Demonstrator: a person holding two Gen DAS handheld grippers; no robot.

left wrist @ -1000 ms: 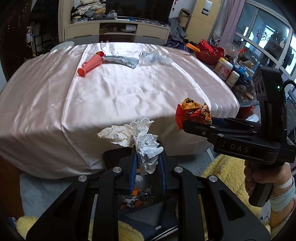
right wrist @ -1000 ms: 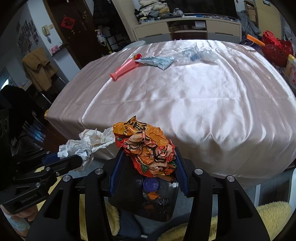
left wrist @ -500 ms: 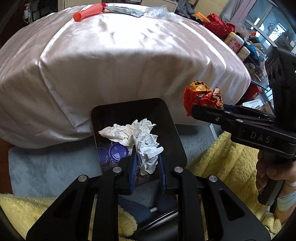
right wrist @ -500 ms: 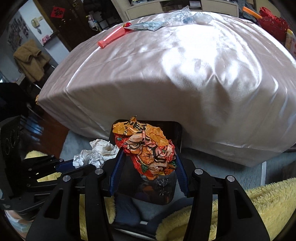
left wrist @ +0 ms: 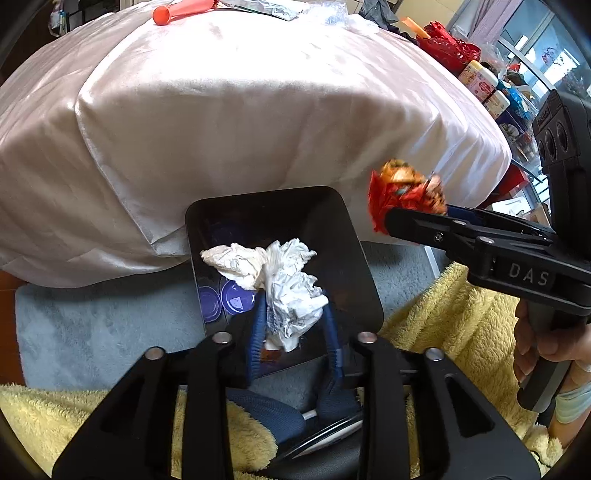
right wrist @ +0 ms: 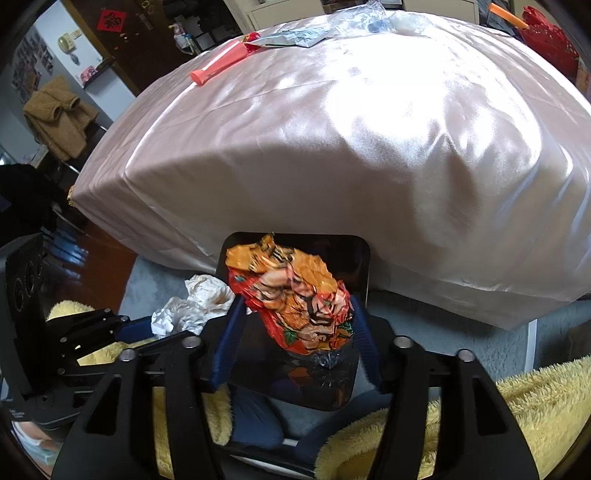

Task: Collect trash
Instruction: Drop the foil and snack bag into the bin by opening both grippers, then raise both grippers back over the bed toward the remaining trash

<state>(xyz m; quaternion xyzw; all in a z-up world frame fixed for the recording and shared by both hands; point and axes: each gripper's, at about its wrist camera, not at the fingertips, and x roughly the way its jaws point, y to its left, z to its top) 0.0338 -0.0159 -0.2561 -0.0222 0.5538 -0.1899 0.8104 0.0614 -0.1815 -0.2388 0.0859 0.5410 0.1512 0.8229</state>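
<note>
A black square trash bin [left wrist: 354,236] stands on the floor against the draped table. My left gripper [left wrist: 293,314] hovers over it. Its jaws are opening, and a crumpled white paper [left wrist: 291,291] sits loosely between the blue pads. My right gripper [right wrist: 295,317] hangs over the same bin [right wrist: 364,258]. Its jaws are opening too, with a gap beside the crumpled orange-red wrapper [right wrist: 295,295] between them. Each view shows the other gripper: the right one [left wrist: 410,218] with the wrapper [left wrist: 402,184], the left one [right wrist: 147,325] with the paper [right wrist: 199,302].
Purple lids [left wrist: 236,299] lie inside the bin. On the pink satin tablecloth [right wrist: 369,147] far back lie an orange tube [right wrist: 221,61], a silver packet [right wrist: 291,37] and a clear plastic bag [right wrist: 369,18]. A yellow fluffy blanket [left wrist: 461,332] and a grey rug [left wrist: 92,332] flank the bin.
Both grippers have come down from table height to just above the bin. In the last half second both pairs of jaws have spread wider around their trash.
</note>
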